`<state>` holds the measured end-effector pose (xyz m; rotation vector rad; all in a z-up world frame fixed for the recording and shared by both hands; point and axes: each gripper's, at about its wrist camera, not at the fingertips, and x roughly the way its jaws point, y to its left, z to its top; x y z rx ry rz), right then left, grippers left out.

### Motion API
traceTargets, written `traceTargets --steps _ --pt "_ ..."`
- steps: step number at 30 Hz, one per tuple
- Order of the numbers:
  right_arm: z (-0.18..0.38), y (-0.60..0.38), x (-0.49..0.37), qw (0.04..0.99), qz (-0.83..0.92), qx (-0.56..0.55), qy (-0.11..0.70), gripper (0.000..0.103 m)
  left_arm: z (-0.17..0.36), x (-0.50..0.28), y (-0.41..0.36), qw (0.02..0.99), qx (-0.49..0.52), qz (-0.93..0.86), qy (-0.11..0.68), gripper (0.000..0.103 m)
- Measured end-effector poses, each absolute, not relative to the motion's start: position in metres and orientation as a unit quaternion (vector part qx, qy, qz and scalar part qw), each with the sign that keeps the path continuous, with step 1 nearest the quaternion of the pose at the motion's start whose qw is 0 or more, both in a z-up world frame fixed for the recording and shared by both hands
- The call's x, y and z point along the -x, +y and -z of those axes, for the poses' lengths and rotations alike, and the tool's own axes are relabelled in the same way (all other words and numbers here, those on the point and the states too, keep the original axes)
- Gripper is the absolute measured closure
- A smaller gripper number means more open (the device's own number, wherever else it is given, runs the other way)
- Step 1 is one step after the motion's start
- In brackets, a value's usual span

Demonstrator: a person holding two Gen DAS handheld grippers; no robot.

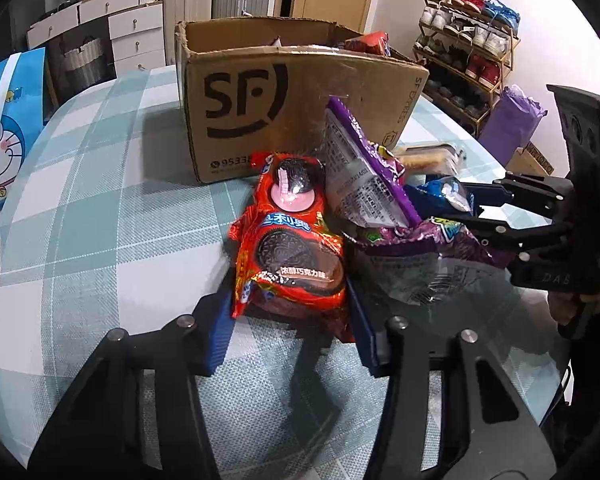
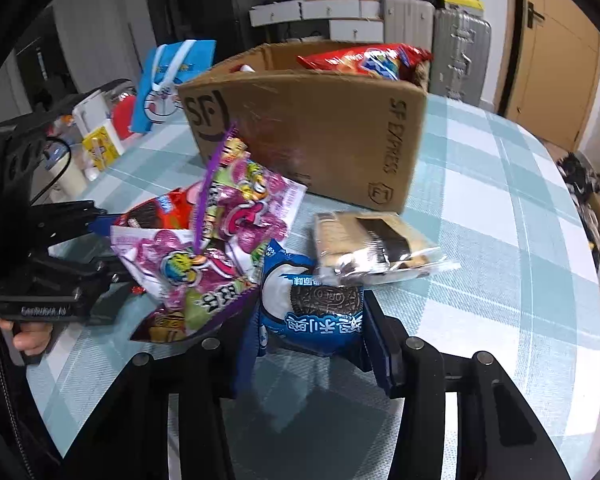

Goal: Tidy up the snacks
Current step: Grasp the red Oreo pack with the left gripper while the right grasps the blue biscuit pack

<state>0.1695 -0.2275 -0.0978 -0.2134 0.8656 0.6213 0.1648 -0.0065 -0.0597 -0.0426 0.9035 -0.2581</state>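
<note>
My left gripper (image 1: 288,320) is shut on a red Oreo pack (image 1: 292,248), its blue pads against both sides. My right gripper (image 2: 312,344) is shut on a blue Oreo pack (image 2: 312,312); it also shows in the left wrist view (image 1: 444,194). Two purple candy bags (image 1: 364,176) (image 2: 204,264) lie between them. A clear-wrapped biscuit pack (image 2: 372,248) lies beside the blue pack. The SF cardboard box (image 1: 292,112) (image 2: 320,136) stands behind the pile, with a red snack pack (image 2: 364,60) sticking out of it.
The round table has a blue-and-white checked cloth (image 1: 100,200). A blue Doraemon gift bag (image 1: 8,120) stands at the left edge. Jars and a yellow carton (image 2: 96,148) sit near it. A shoe rack (image 1: 468,52) and drawers stand beyond the table.
</note>
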Motion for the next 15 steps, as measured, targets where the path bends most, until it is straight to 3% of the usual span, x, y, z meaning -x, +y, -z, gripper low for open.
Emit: traceTargets --steps 15 --pt "0.067 -0.23 -0.157 0.872 -0.321 0.077 0.361 0.056 0.041 -0.155 0.004 0.902 0.03 0.122 0.413 0.059"
